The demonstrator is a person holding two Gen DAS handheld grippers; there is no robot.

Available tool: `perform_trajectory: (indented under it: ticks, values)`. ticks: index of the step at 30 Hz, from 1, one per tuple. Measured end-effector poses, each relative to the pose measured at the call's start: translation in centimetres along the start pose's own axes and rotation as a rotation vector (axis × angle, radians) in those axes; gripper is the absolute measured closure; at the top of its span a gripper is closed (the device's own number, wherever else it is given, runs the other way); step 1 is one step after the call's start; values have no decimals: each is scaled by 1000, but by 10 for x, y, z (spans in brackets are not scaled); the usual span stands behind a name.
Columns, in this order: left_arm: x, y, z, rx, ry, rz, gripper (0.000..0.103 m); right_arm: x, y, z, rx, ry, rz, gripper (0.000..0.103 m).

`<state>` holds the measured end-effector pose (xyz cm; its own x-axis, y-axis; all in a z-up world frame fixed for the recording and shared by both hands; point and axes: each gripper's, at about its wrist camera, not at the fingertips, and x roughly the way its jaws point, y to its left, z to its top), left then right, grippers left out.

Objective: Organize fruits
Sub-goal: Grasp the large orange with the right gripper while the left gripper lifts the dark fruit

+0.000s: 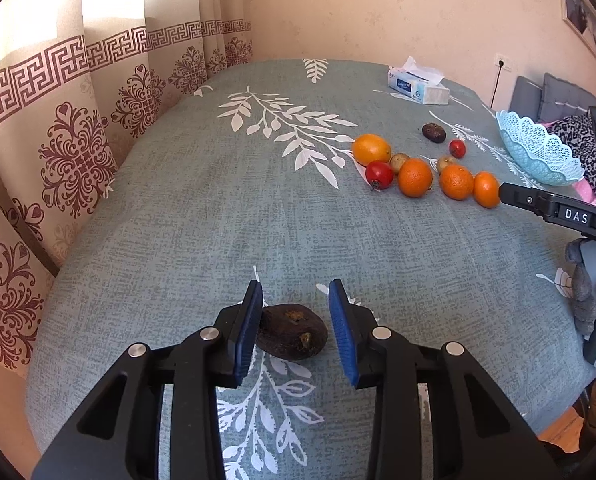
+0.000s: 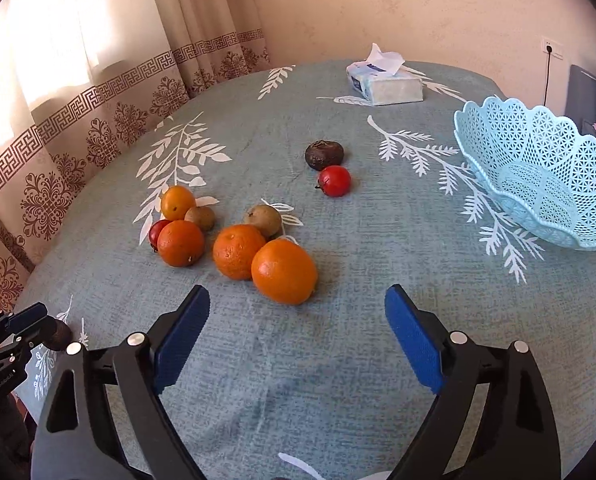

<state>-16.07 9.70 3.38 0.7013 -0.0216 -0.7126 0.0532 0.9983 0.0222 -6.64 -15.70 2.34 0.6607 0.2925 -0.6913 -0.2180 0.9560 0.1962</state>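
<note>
The left gripper has its jaws spread around a dark brown fruit, the left pad at or just off its skin and a clear gap on the right side, so nothing is clamped yet. That fruit lies alone near the table's close edge, well apart from the rest, which is likely why it gets its own pickup. The right gripper hangs released and empty just short of the nearest orange. That orange touches a second orange; 2 more oranges, 2 tomatoes, 2 small greenish-brown fruits and another dark fruit are scattered behind. The pale blue lattice basket sits empty at the right edge of the tablecloth, tilted up, presumably the destination. Open cloth between cluster and basket offers a clean carry; only the tissue box stands far back.
</note>
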Motion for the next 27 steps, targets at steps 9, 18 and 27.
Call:
perform_trajectory:
  ticks: [9, 18, 27]
  values:
    - [15, 12, -9, -26, 75, -12, 50, 37, 8, 11, -20, 106, 36, 44]
    - [17, 3, -10, 7, 69, -13, 61, 31, 3, 11, -2, 96, 38, 62]
    - [5, -13, 5, 53, 4, -12, 61, 10, -3, 13, 12, 38, 29, 62]
